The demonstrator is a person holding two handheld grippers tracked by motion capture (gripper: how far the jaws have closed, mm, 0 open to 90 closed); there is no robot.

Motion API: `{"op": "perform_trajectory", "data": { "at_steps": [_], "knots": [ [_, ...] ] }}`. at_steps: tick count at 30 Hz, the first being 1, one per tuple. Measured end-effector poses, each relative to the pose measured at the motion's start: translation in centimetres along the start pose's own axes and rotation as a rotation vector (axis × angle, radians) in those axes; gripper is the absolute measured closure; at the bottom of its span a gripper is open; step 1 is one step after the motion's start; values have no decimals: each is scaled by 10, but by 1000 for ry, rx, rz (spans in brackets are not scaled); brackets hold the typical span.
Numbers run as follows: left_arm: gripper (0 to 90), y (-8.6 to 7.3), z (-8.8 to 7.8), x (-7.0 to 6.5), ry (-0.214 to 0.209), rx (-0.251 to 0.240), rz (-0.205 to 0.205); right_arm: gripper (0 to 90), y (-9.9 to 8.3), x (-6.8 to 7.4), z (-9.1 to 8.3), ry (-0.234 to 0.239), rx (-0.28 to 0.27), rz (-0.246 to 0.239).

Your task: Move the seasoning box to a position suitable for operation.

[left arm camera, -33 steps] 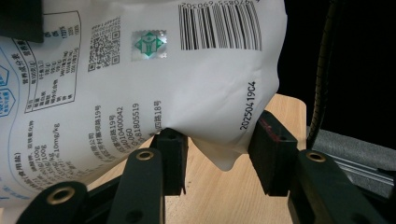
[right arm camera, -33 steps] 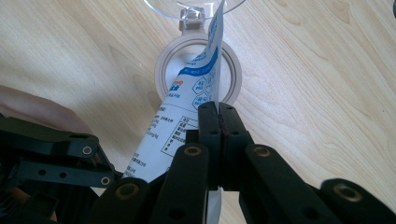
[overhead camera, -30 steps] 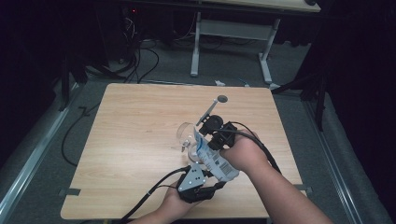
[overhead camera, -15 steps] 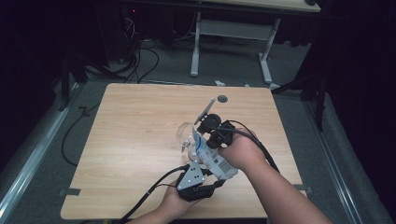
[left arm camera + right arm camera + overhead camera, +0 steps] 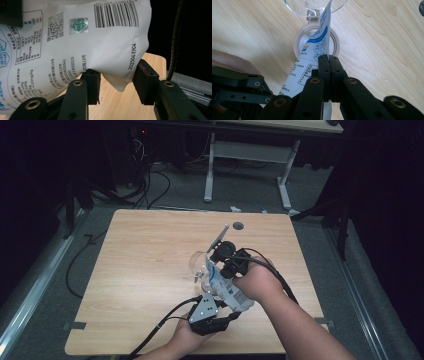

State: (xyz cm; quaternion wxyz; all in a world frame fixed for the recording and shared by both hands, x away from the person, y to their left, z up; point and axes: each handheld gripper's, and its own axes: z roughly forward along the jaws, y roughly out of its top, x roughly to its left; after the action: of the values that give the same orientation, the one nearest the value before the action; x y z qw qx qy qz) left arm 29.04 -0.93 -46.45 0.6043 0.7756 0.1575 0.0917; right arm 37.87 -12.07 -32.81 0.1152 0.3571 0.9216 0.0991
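Observation:
A white pouch with blue print and a barcode hangs tilted between my two grippers above the wooden table. My left gripper is shut on the pouch's lower corner, whose bulge sits between the pads. My right gripper is shut flat on the pouch's thin upper edge. That upper end points down into the white-rimmed mouth of a clear jar, whose clear hinged lid is flipped open. The jar stands just left of the right gripper.
A small dark round hole sits near the table's far edge. Black cables trail from the grippers off the near edge. Behind the table stand a white desk frame and floor cables.

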Motion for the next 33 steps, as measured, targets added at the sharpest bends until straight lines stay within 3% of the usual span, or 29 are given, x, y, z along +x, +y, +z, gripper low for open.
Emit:
{"op": "perform_trajectory", "data": {
  "at_steps": [9,33],
  "knots": [
    [599,1,-1,1,3,-4,-1,900,3,1,3,-2,6,-13],
    [605,-1,-1,1,0,-1,6,900,-2,-3,1,0,-11,9]
  ]
}}
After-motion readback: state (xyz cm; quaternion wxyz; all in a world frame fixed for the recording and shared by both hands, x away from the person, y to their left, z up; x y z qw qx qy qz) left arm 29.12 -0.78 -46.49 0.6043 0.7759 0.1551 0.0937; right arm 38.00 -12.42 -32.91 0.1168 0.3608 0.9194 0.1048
